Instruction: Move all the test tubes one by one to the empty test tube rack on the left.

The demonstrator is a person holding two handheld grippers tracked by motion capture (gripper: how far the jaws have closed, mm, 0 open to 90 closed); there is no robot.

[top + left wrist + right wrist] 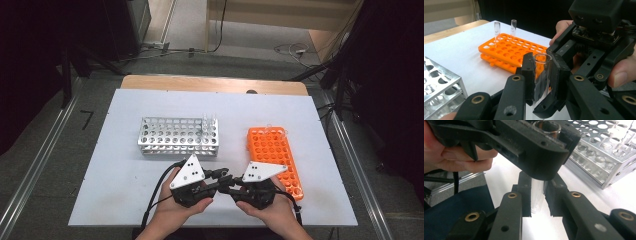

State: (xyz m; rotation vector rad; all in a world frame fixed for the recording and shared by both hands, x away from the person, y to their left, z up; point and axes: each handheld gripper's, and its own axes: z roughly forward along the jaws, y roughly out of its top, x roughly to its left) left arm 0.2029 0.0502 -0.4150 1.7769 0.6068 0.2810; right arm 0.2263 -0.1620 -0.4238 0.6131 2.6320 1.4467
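A clear glass test tube (542, 75) stands upright in mid-air between the two grippers, just above the near edge of the white table (120, 190) and in front of both racks. The left gripper (541, 80) has its black jaws pressed against the tube's upper part, just under the open rim, while the right gripper (537, 197) pinches the lower part of the same tube, so both are closed on it at once, tips meeting nose to nose in the high view. A hand wraps each gripper from below. To the right lies an orange plastic rack (275, 150), flat on the table, with two empty glass tubes (497, 31) standing at its far end. To the left and a little farther back sits a metal rack (177, 136) of shiny perforated plates, with a few clear tubes upright in its right end. The white sheet covers a wooden tabletop whose bare edge shows at the back. Around the table lie grey carpeted floor, loose cables, metal rails along both sides and dark stands.
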